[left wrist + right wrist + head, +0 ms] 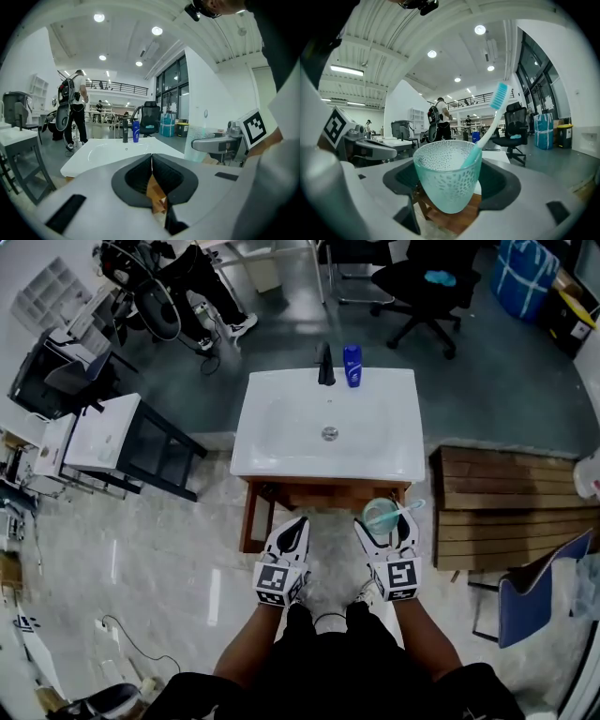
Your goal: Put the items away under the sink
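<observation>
A translucent teal glass cup (447, 176) with a dimpled, bubbled wall and a rounded bottom is gripped between the jaws of the right gripper (450, 183), whose dark padded inner faces are pressed to its two sides. A pale teal plastic toothbrush (490, 119) is stood in the cup and leans towards 1 o'clock, its bristled head well above the rim. In the head view the right gripper (382, 521) is held at 5 o'clock from the white rectangular ceramic sink (272, 442), just in front of the brown wooden stand (253, 517) that carries it, with the cup (380, 514) upright and the toothbrush (412, 506) pointing to 3 o'clock.

The left gripper (292, 526) is held beside it, at 9 o'clock from the right one and apart from it. In the left gripper view its jaws are seen closed on each other, ribbed black pads touching along a thin seam, with nothing between them (152, 173).

The sink (108, 152) is glossy and smooth, with a shallow oval bowl. At its 12 o'clock rim a slim black faucet (325, 367) stands upright, and a blue plastic bottle (352, 365) stands just beside it at 3 o'clock. A slatted brown wooden platform (506, 512) lies on the pale marbled floor (159, 549) at 3 o'clock from the stand.
</observation>
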